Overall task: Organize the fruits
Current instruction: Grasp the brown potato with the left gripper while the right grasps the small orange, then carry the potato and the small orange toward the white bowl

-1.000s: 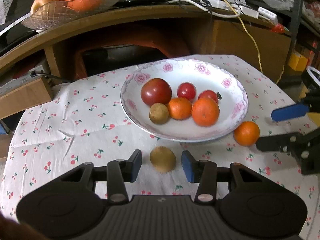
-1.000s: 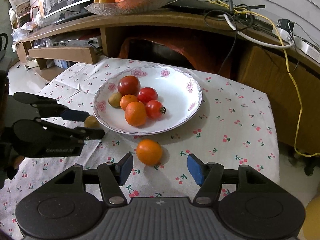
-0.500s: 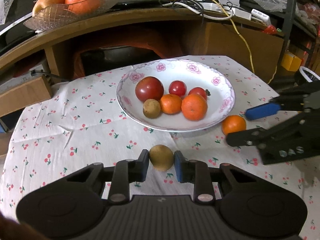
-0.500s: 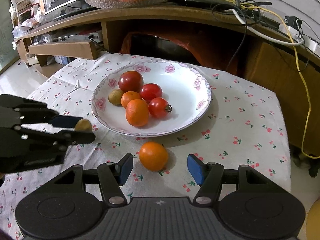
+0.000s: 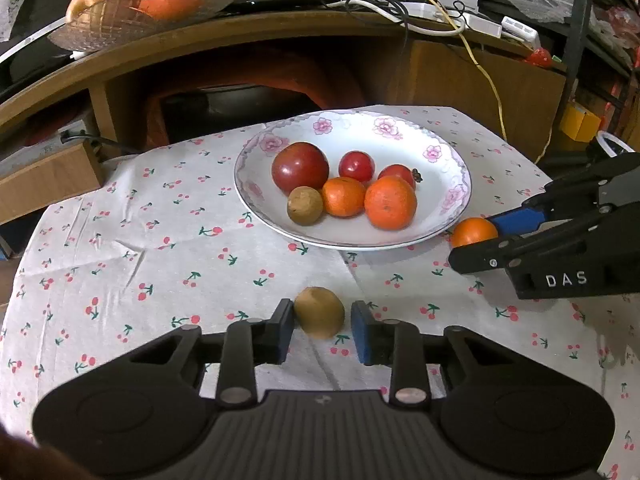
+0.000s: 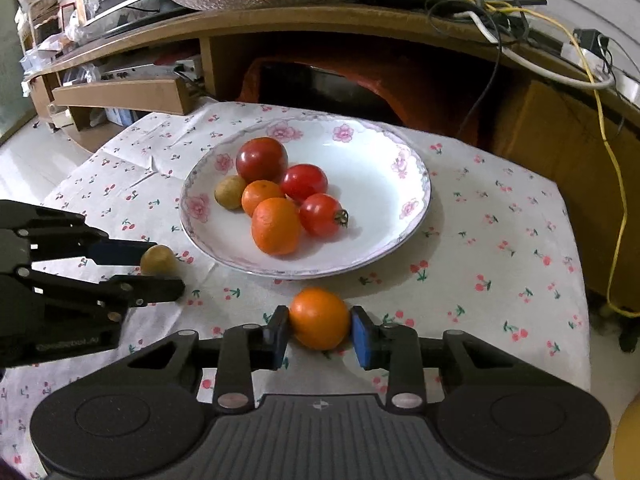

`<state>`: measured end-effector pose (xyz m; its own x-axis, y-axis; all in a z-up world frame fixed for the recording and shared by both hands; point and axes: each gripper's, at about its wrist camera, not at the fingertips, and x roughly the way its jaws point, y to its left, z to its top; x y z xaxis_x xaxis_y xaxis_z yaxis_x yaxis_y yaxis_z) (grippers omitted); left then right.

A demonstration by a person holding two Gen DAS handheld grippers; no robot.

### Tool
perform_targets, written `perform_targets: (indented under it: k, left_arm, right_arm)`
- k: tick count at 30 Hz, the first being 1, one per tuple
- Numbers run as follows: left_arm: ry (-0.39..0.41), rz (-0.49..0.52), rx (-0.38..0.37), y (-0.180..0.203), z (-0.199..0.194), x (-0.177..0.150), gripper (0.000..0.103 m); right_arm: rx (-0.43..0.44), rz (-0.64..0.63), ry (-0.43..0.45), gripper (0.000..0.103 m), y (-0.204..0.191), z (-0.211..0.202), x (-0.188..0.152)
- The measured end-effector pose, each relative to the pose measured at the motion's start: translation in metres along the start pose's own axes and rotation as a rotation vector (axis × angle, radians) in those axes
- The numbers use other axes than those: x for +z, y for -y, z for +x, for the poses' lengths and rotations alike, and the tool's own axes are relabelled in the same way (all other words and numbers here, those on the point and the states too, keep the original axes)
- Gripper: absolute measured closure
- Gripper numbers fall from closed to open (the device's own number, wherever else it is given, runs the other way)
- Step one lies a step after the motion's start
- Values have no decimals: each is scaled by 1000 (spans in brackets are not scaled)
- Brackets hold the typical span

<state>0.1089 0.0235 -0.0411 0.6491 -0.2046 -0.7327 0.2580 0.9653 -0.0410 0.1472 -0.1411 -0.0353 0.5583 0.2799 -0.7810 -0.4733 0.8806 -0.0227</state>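
Note:
A small brown fruit (image 5: 320, 312) lies on the cherry-print cloth in front of the white flowered plate (image 5: 440, 152). My left gripper (image 5: 322, 334) is shut on it, one blue pad on each side. The right wrist view shows the same brown fruit (image 6: 158, 258) between the left gripper's (image 6: 164, 268) fingers. To the right, a loose orange (image 6: 320, 318) sits below the plate (image 6: 380, 200). My right gripper (image 6: 320, 336) is closing its jaws, and both pads press the orange's sides. The left wrist view also shows the orange (image 5: 472, 230) in the right gripper (image 5: 474, 240). The plate holds several tomatoes, oranges and one brown fruit.
A wooden shelf runs behind the table, with a glass bowl of oranges (image 5: 120, 20) on top. White and yellow cables (image 6: 600, 92) hang over its right end. A cardboard box (image 5: 44, 176) stands at the left. The cloth's right edge (image 6: 576, 280) drops off close to the orange.
The left jaws closed onto the brown fruit first. The right jaws, wide apart half a second ago, have now closed onto the orange. Neither hand has shifted much.

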Motion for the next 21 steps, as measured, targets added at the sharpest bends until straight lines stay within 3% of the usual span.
perform_targets:
  k: [8, 16, 21]
  left_arm:
    - [-33, 26, -29, 16, -27, -9, 71]
    - [-79, 64, -49, 36, -49, -39, 70]
    - [-41, 104, -30, 42, -51, -46, 68]
  right_arm:
    - [17, -2, -17, 72, -9, -31, -17]
    - [30, -45, -73, 71, -33, -60, -55]
    - [17, -57, -73, 68, -36, -57, -61]
